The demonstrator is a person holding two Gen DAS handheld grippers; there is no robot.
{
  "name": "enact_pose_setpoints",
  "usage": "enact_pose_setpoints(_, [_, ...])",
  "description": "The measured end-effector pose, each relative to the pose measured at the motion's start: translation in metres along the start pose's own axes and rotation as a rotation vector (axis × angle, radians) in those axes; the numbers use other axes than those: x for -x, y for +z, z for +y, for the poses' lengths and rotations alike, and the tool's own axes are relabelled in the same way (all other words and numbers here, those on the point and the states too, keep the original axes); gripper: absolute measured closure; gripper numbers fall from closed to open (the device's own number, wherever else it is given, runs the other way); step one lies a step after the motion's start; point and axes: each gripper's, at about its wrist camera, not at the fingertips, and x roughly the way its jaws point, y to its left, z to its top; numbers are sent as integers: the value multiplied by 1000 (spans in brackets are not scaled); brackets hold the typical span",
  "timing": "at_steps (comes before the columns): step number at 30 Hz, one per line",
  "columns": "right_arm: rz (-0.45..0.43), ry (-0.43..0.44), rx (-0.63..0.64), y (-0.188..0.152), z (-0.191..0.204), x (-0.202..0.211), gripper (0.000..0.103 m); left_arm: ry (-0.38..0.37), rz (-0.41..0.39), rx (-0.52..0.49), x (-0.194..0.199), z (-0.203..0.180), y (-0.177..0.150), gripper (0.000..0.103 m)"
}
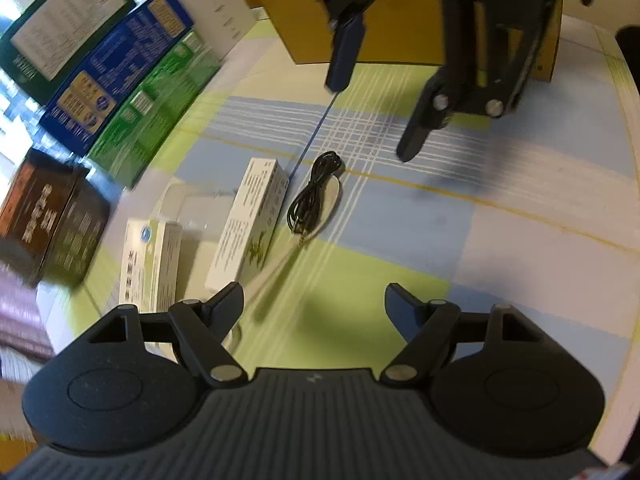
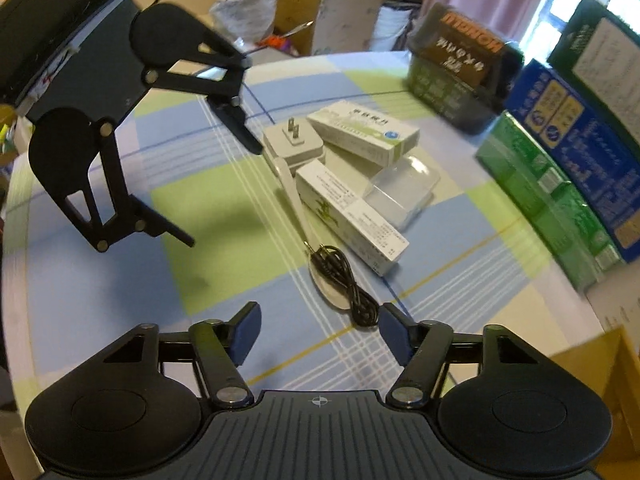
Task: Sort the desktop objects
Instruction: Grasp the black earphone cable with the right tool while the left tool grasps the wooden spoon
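A coiled black cable (image 2: 344,276) lies across the bowl of a white spoon (image 2: 296,200) on the checked tablecloth. Beside them sit a white-and-green medicine box (image 2: 352,216), a second medicine box (image 2: 364,128), a white charger plug (image 2: 294,144) and a clear plastic case (image 2: 400,192). My right gripper (image 2: 320,332) is open just short of the cable, whose near end lies by the right finger. My left gripper (image 1: 315,300) is open above the cloth, facing the cable (image 1: 314,192) and box (image 1: 250,220). Each gripper shows in the other's view, hanging empty: the right gripper (image 1: 370,120) and the left gripper (image 2: 222,194).
Large green (image 2: 548,196), blue (image 2: 580,136) and dark brown (image 2: 460,68) cartons line one table edge. A cardboard box (image 1: 360,20) stands behind the right gripper. Papers and bags crowd the space beyond the table. Bare cloth (image 1: 520,220) lies right of the cable.
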Motion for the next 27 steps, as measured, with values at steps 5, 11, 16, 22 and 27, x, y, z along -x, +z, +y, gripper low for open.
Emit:
enact_pose_setpoints(5, [24, 20, 20, 6, -13, -26, 63, -32, 0, -64, -24, 9, 4, 33])
enact_pose_setpoints(11, [44, 37, 78, 10, -16, -54, 69, -63, 11, -69, -50, 17, 5, 45])
enact_pose_setpoints(16, [62, 39, 98, 14, -20, -72, 69, -70, 11, -73, -61, 19, 4, 46])
enact_pose_setpoints(22, [76, 71, 99, 17, -25, -82, 74, -95, 16, -56, -72, 25, 6, 47])
enact_pose_setpoints(27, [74, 83, 77, 16, -24, -81, 82, -117, 16, -27, -75, 27, 8, 53])
